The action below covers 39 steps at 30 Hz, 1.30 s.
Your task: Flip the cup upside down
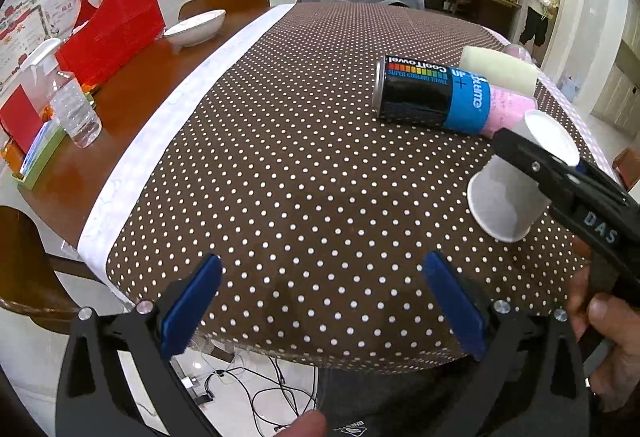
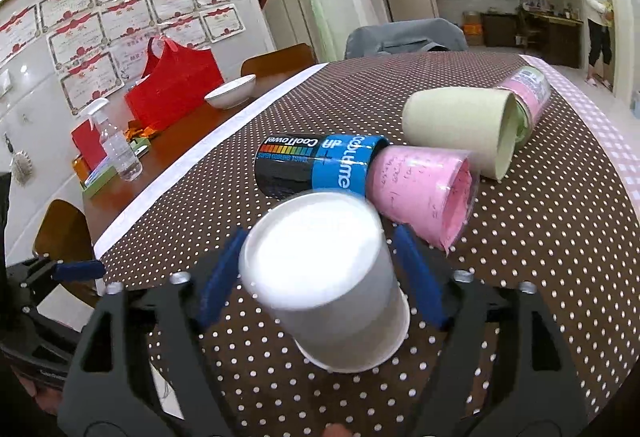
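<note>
Only right wrist shows blue fingers (image 2: 416,277) flanking cup (image 2: 332,285).

My right gripper (image 2: 320,277) has its blue pads (image 2: 416,281) on either side of a white paper cup (image 2: 324,285), whose flat base faces up toward me and whose rim rests on the dotted brown tablecloth (image 2: 520,277); whether the pads actually touch its wall I cannot tell. Just ahead of the fingers a black-and-blue can (image 2: 316,165) lies on its side, a pink cup (image 2: 424,193) at its right end. Further ahead and right lies a cream cup (image 2: 456,121). Far left of me my left gripper (image 2: 76,271) shows at the table edge.
</note>
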Tool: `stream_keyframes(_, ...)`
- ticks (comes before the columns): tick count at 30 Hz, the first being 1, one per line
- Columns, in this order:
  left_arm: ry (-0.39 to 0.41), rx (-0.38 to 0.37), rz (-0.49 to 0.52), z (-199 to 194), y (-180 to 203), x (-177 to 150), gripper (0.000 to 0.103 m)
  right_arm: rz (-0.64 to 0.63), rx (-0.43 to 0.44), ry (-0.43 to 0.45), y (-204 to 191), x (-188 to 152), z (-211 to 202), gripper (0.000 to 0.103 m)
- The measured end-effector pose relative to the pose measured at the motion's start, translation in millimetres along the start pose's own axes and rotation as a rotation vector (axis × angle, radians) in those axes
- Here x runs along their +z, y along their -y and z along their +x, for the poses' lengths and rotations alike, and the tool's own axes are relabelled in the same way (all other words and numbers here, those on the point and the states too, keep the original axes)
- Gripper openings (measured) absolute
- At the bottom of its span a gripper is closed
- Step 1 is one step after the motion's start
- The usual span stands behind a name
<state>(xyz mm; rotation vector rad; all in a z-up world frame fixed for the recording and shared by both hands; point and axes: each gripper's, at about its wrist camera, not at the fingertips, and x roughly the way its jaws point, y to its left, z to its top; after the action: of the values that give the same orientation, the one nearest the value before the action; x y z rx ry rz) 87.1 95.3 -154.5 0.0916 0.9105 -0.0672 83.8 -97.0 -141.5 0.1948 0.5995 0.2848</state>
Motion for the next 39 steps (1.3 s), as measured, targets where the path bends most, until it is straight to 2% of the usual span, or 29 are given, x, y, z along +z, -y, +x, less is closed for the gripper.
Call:
stream_keyframes(11, 0.067, -0.001, 0.002, -21.4, 7.5, -14.3, 0.099, 0.018, -0.001, 0.077, -0.6, 0.6, -51.2, 0.097)
stream_keyframes(16, 0.114, 0.008, 0.018, -40.6, 19.9, -14.7, 0.099, 0.027, -0.044, 0.088, 3.8, 7.1, -76.1, 0.097)
stream_keyframes(25, 0.151, 0.031, 0.057, -59.9, 42.5, -13.8, 0.099, 0.067, -0.098, 0.110, 15.4, 6.7, -111.3, 0.097)
stream_keyframes(31, 0.193, 0.051, 0.080, -77.3, 57.2, -10.9, 0.099, 0.106, -0.136, 0.153, 25.3, 12.9, -132.7, 0.097)
stream_keyframes(39, 0.266, 0.050, 0.062, -105.4, 66.2, -1.4, 0.099, 0.125, -0.184, 0.193, 27.5, 19.0, -151.6, 0.097)
